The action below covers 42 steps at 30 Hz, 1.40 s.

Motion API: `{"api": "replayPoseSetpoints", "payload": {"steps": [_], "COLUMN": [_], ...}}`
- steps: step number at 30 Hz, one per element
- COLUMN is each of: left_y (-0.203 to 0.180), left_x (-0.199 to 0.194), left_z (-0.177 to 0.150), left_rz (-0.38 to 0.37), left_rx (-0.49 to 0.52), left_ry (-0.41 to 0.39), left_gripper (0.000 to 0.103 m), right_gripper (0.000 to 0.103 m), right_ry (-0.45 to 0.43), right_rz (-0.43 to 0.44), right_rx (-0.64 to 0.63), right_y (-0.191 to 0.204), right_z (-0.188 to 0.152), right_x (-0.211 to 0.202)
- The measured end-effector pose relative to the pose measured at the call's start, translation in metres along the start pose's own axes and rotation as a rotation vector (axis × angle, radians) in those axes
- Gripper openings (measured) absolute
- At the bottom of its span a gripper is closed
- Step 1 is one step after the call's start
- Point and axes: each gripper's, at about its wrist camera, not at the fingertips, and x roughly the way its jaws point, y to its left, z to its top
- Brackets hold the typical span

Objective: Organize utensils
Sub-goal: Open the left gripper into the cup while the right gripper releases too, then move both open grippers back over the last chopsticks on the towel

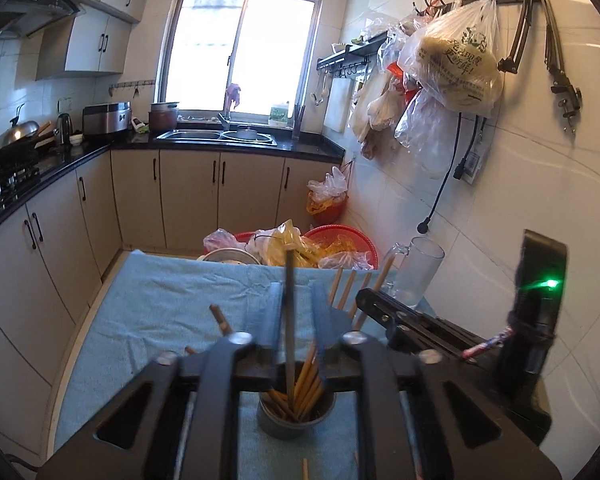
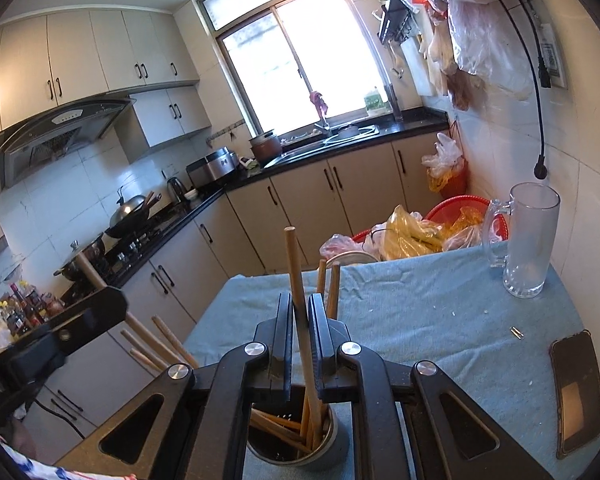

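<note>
A grey metal utensil cup (image 1: 296,416) stands on the blue cloth, holding several wooden chopsticks; it also shows in the right wrist view (image 2: 296,444). My left gripper (image 1: 296,292) stands over the cup with one dark chopstick (image 1: 289,300) between its fingers, which sit apart from the stick. My right gripper (image 2: 300,304) is shut on one wooden chopstick (image 2: 296,276) whose lower end reaches into the cup. The right gripper's body shows in the left wrist view (image 1: 412,320), and the left gripper's body shows in the right wrist view (image 2: 60,328).
A glass mug (image 2: 528,240) stands at the table's far right, also in the left wrist view (image 1: 418,272). A phone (image 2: 578,392) lies on the blue cloth (image 2: 420,312) at right. Red baskets with plastic bags (image 2: 428,232) sit beyond the table. Kitchen counters run left and behind.
</note>
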Motion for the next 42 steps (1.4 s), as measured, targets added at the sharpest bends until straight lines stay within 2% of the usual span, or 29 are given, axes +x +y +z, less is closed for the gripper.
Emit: {"api": "replayPoseSetpoints", "payload": {"steps": [2,5,16,18,22,26,29,37,42], "left_y": [0.002,0.003,0.008,0.011,0.02,0.028,0.034,0.048,0.051], "left_x": [-0.009,-0.024,-0.075,-0.085,-0.103,-0.109,-0.109,-0.102,-0.093], "left_z": [-0.002,-0.008,-0.026,-0.03,-0.043,-0.061,-0.079,-0.129,-0.141], "left_rz": [0.001,0.015,0.027,0.033,0.052,0.073,0.125,0.324,0.377], "left_rx": [-0.01,-0.003,-0.013,-0.018,-0.053,-0.079,-0.094,-0.111,-0.077], "left_ry": [-0.012,-0.031,-0.06,-0.066,-0.067,-0.03,0.0,0.073,0.121], "left_gripper": [0.033,0.038,0.049,0.051,0.058,0.059,0.059,0.059,0.059], "right_gripper": [0.011,0.024,0.038,0.043,0.049,0.051,0.052,0.055,0.055], "right_ry": [0.003,0.005,-0.028,-0.03,-0.031,0.004,0.036,0.095,0.133], "right_rz": [0.006,0.005,-0.021,-0.026,-0.052,-0.085,-0.095,-0.158,-0.177], "right_rx": [0.005,0.007,0.017,0.019,0.032,0.069,0.1,0.111,0.119], "right_y": [0.0,0.001,0.003,0.002,-0.002,-0.011,-0.016,-0.017,-0.018], "right_z": [0.0,0.0,-0.007,-0.01,-0.025,-0.051,-0.074,-0.124,-0.141], "right_x": [-0.002,-0.005,-0.046,-0.054,-0.075,-0.089,-0.096,-0.108,-0.107]}}
